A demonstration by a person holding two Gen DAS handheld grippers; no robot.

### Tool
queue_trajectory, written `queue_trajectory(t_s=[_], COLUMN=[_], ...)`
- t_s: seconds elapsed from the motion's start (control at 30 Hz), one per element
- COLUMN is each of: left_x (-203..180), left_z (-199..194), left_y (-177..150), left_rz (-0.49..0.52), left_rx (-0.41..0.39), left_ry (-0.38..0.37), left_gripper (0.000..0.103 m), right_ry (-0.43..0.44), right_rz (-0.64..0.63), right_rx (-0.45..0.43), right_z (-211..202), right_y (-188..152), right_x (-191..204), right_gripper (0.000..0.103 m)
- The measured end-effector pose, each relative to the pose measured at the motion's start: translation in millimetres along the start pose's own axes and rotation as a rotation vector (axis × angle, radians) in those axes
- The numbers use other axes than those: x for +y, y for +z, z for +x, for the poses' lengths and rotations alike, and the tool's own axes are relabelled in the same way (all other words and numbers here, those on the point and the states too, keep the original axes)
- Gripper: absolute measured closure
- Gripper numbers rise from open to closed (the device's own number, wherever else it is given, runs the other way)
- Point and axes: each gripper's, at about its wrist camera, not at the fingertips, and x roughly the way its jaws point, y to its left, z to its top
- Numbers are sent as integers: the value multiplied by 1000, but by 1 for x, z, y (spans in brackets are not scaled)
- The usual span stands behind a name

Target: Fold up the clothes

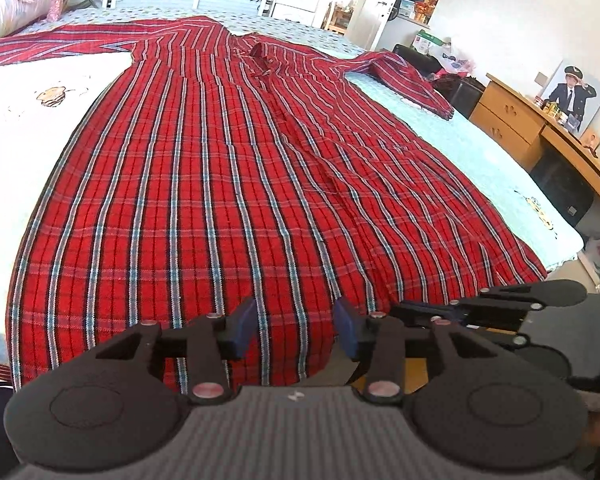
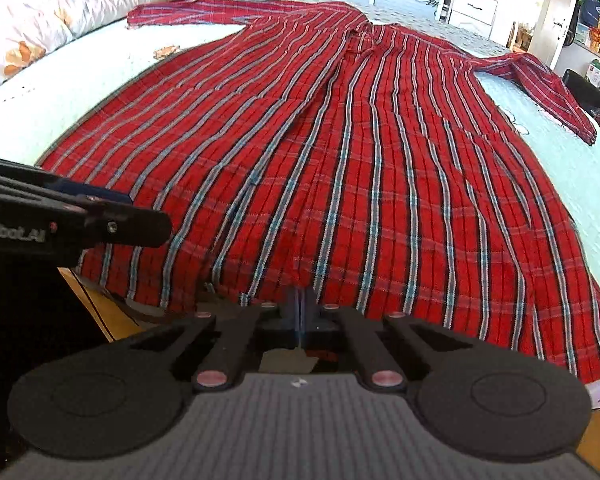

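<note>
A long red plaid dress (image 1: 228, 184) lies spread flat on the bed, collar far, hem near, both sleeves stretched outward. My left gripper (image 1: 296, 328) hovers at the hem near its middle. It is open, its blue pads (image 1: 242, 326) well apart and not pressing the cloth behind them. In the right wrist view the dress (image 2: 360, 168) fills the frame. My right gripper (image 2: 300, 310) is shut, its pads meeting on the hem edge where the folds converge. The right gripper's black linkage (image 1: 500, 308) shows beside the hem at the right of the left wrist view.
The bed wears a pale blue quilt (image 1: 440, 128). A rolled white duvet (image 2: 48, 20) lies along the far left side. A wooden desk (image 1: 512, 120) with a framed photo stands to the right, white drawers (image 1: 296, 0) at the back. The wooden bed frame (image 2: 96, 304) sits below the hem.
</note>
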Motion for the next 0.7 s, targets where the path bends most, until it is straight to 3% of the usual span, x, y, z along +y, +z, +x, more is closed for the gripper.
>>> queue_trajectory(t_s=[0.2,0.37,0.63,0.7], left_x=[3,1,-2,-1], left_z=[-5,-3,-4,-3], left_y=[3,3,4,3], left_rz=[-14,-13,-6,-8], left_rx=[-19,-6,-11,-8], left_ry=[-1,2,-3,-2], left_gripper=[59,58,58,58], right_ry=[87,39,110,97], right_rz=[15,72,-12,-18], right_rx=[-93,35,-40,10], right_z=[-37,-5,-27,-19], right_y=[4,-9,-7,-9], right_x=[13,-4,12,12], right_gripper=[103,102,102,103])
